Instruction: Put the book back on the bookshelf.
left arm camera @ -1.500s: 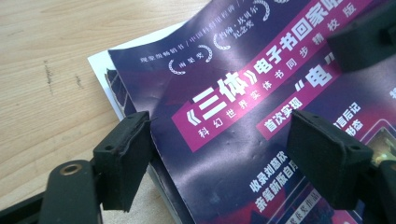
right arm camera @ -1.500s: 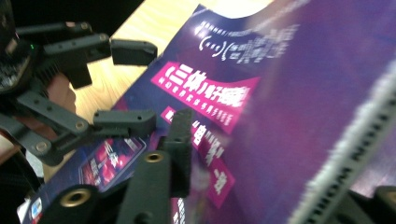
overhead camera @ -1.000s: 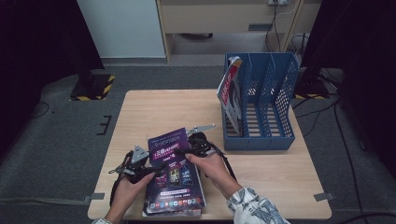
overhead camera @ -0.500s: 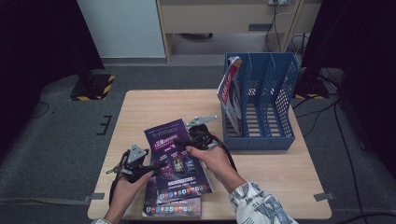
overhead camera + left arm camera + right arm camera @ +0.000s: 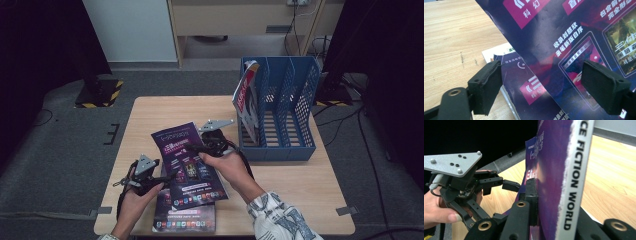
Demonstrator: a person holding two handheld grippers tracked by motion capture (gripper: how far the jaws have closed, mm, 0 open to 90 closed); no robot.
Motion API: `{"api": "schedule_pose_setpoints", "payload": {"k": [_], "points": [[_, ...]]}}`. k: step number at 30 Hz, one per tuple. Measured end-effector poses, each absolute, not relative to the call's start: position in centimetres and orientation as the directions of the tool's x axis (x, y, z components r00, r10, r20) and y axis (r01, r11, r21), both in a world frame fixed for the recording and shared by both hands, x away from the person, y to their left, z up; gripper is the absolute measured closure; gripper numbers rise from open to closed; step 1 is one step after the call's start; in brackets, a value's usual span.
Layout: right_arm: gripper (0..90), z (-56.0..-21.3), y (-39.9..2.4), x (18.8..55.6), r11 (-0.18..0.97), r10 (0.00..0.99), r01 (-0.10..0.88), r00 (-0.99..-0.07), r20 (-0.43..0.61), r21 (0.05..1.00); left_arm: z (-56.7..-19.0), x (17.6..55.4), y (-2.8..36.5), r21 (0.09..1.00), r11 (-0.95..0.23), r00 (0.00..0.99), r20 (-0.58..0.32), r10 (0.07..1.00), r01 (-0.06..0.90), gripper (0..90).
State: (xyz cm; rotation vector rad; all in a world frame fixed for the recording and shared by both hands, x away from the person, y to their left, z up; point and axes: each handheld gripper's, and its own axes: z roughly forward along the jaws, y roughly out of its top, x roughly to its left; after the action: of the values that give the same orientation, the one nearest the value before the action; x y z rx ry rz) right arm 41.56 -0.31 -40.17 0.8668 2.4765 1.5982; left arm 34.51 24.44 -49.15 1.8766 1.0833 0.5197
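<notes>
High view shows the right gripper [image 5: 200, 149] clamped on the edge of a purple magazine [image 5: 186, 162], lifting it off a second magazine [image 5: 184, 216] that lies flat at the near edge of the surface [image 5: 150, 112]. In the right gripper view the jaws pinch the magazine just beside its white spine [image 5: 574, 182], the cover pressed between the pads. The left gripper [image 5: 167, 176] sits at the magazine's left edge; in the left gripper view its pads [image 5: 486, 86] stand wide apart either side of the cover without pressing it, so it is open and only steadying or waiting.

The step in hand looks like picking up the top magazine to file it in the blue rack [image 5: 280, 107] at the right of the surface, where a red and white magazine [image 5: 246, 100] already stands in the leftmost slot. The lifted magazine's long axis runs from the near right to the far left, its far end tilted upward and its cover facing up and to the left. The next move likely calls for turning it upright, spine down, carrying it right and lowering it into a free slot without snagging the dividers.
</notes>
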Motion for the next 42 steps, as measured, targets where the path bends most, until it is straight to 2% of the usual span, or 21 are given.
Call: {"api": "schedule_pose_setpoints", "payload": {"k": [21,25,28,31,34,42], "points": [[82.9,-38.2,-0.5,41.2,0.257,0.458,0.334,-0.868,0.190,0.907,-49.5,34.8,24.0,0.846,-0.239,0.598,-0.112,0.794,0.476,16.3],[82.9,-38.0,-0.5,41.1,0.245,0.447,0.320,-0.875,0.186,0.915,-49.4,35.0,24.2,0.857,-0.216,0.619,-0.144,0.772,0.468,24.7],[82.9,-37.9,-0.5,41.1,0.239,0.444,0.313,-0.877,0.183,0.919,-49.4,35.3,24.2,0.859,-0.207,0.634,-0.163,0.756,0.468,27.1],[82.9,-37.8,-0.4,41.0,0.241,0.439,0.304,-0.881,0.176,0.922,-49.4,35.3,24.0,0.859,-0.215,0.645,-0.162,0.747,0.465,34.5],[82.9,-37.8,-0.4,41.0,0.244,0.437,0.299,-0.883,0.171,0.922,-49.4,35.3,24.1,0.856,-0.226,0.646,-0.154,0.748,0.465,37.5],[82.8,-37.9,-0.4,41.0,0.248,0.437,0.288,-0.886,0.159,0.925,-49.0,35.4,24.8,0.849,-0.203,0.619,-0.173,0.767,0.489,59.2]]}}
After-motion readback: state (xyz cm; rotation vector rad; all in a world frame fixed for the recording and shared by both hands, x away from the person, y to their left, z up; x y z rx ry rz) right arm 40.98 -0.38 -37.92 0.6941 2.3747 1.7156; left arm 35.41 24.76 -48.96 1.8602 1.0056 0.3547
